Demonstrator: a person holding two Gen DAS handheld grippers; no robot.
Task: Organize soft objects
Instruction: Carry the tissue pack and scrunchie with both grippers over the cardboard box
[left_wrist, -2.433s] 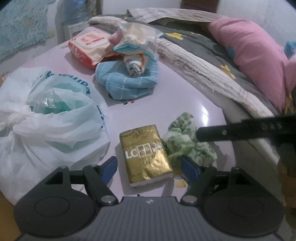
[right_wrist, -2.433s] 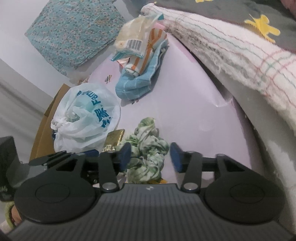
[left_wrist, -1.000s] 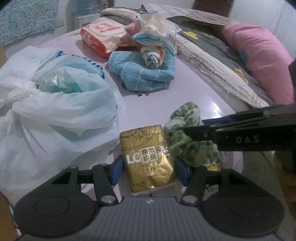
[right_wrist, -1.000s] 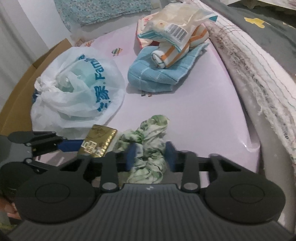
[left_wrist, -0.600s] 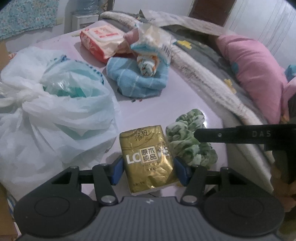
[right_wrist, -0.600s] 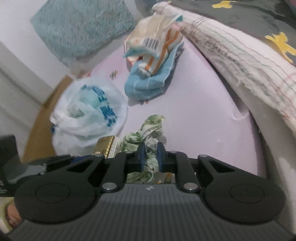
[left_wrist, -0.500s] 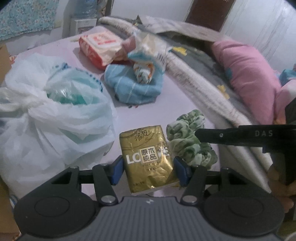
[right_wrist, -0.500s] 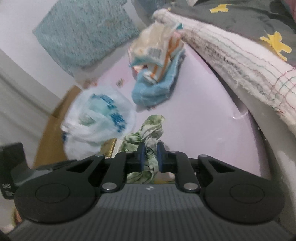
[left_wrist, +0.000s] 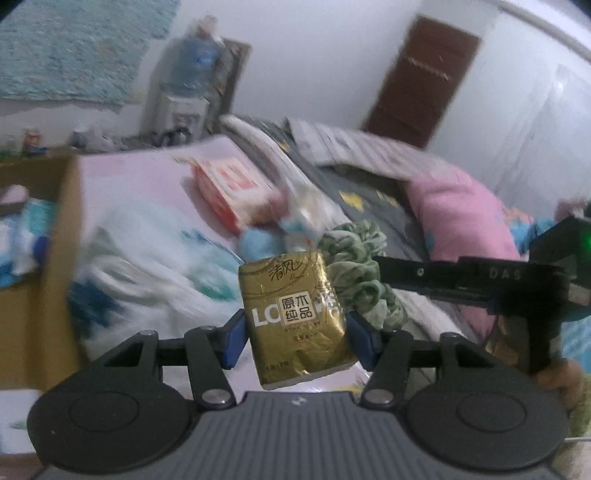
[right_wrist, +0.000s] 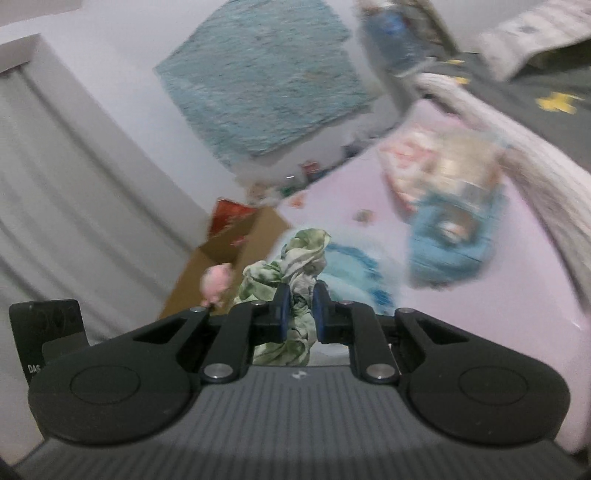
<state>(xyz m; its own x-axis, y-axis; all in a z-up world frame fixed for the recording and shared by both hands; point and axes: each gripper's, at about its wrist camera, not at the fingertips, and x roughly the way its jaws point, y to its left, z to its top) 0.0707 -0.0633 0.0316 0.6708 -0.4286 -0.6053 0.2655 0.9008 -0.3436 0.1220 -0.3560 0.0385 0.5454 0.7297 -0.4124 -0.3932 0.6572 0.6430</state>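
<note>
Bedsheet (right_wrist: 480, 306), pale lilac, meets cardboard box (right_wrist: 236, 254), curtain (right_wrist: 74, 206) behind.

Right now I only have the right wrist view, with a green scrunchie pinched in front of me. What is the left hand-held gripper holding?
Observer: The left hand-held gripper is shut on a gold tissue pack, gripped by its two sides.
Operator: Where is my scrunchie relative to that pack?
Observer: In the left wrist view the green scrunchie hangs from the right hand-held gripper, just behind the pack's upper right corner.
Operator: Anything off to that side?
Observer: A pink pillow lies on the bed, beyond the right hand-held gripper.
</note>
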